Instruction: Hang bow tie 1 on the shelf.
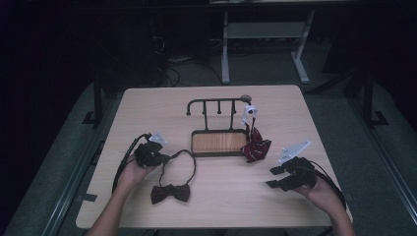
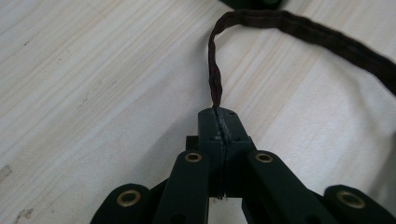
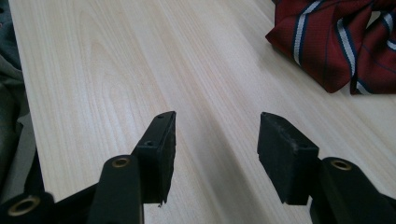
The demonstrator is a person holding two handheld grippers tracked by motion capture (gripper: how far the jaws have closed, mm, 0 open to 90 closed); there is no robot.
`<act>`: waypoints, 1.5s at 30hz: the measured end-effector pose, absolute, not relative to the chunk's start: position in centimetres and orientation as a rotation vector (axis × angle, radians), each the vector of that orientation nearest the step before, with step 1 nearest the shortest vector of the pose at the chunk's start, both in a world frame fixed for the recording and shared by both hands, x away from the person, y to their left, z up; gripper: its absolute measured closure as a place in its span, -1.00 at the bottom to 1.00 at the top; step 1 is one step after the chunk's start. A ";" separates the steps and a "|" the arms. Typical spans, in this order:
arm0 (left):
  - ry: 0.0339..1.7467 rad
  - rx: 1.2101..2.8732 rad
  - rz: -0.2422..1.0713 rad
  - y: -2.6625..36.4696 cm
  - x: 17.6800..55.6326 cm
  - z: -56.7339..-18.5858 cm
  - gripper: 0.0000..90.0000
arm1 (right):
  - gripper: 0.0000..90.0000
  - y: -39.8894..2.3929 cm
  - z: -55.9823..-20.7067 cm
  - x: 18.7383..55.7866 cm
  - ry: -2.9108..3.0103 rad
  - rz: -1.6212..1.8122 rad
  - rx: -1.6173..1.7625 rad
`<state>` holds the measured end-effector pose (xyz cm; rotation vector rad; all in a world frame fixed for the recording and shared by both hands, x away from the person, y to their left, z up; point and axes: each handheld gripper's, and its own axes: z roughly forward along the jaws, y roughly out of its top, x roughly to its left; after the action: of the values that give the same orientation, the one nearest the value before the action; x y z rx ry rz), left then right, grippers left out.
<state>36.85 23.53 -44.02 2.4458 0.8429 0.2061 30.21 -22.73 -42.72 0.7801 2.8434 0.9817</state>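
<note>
Left tool was found clenched on the neck strap of the dark bow tie, jaws fully together with the strap pinched at the tips. The grip was taken on the strap's loop just left of the stand, probably because a thin band is easier to nip than the bulky knot, and a lifted loop can be dropped over a hook. The bow itself was left lying flat on the surface, in front of the stand and to its left, with the strap curving back up to the stand's near-left corner.

The stand was set at mid-surface: a hooked rail over a wooden tray base. The hooks along most of the rail were seen empty, so a free one is judged to be the likely target for the strap.

A red striped bow tie was draped at the stand's right end, hung below a white clip piece and slumped against the tray's right edge.

Right tool was held released, jaws apart with nothing between them, low over bare surface well to the right of the stand and in front of it. It is judged to be parked clear, ready to steady the loop if needed.
</note>
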 end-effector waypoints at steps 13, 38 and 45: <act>0.754 2.435 0.207 24.0 35.7 -40.7 0.98 | 0.04 -22.9 -42.7 30.2 2.842 1.000 0.780; 0.642 2.467 0.155 24.5 34.5 -37.4 0.99 | 0.04 -23.0 -43.0 30.4 2.844 1.005 0.780; 0.598 2.488 0.157 24.0 34.3 -36.4 1.00 | 0.04 -23.1 -42.9 30.4 2.837 1.010 0.780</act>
<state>34.32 23.97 -36.39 2.4876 0.5982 0.1574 30.36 -23.11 -42.91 0.7804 2.8366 1.0102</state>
